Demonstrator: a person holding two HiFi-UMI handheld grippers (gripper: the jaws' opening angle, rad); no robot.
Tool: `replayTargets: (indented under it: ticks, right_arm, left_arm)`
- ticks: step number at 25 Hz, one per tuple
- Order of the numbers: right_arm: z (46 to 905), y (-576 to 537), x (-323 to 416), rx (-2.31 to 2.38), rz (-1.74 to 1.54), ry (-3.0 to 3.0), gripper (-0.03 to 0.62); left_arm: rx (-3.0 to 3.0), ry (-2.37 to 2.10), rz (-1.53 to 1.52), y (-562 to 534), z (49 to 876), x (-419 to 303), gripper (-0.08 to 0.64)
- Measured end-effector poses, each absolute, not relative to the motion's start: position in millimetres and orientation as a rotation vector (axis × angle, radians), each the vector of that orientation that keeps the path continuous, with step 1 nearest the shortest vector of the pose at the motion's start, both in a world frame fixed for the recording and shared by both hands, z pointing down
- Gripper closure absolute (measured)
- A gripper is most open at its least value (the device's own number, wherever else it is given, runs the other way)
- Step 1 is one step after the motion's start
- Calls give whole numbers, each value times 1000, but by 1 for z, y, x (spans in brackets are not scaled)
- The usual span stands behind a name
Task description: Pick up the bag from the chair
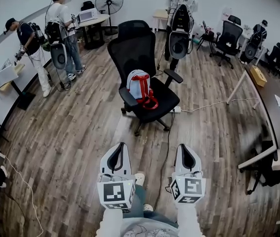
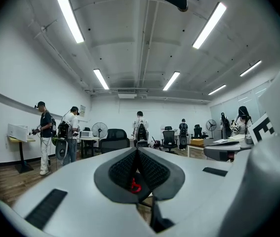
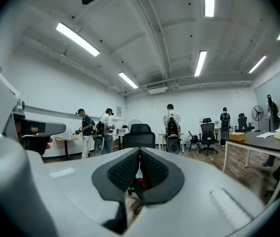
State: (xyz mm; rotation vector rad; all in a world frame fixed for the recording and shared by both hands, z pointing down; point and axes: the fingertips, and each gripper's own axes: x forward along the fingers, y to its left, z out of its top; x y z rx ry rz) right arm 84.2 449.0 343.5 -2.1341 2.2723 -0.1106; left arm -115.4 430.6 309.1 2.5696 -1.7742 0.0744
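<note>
One bag [image 1: 139,84] on chair [image 1: 137,48]

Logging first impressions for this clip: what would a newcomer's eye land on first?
The white backpack with red straps on the seat of the black office chair mid-room draws the eye first. Next come the grey left claw and right claw at the bottom of the head view, both shut, empty and well short of the chair. Several people stand by the walls beyond.

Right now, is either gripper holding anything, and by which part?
Nothing is held: left gripper and right gripper are shut; the pale-blue, red-strapped bag lies on the black chair.
</note>
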Motion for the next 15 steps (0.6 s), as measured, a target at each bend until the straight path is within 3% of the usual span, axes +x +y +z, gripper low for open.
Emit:
replayTargets:
  ticks: [15]
  right_arm:
    - [322,240,101,-2166,-26,2195,577]
  left_arm:
    - [2654,-1720,0,210,291,-97,554]
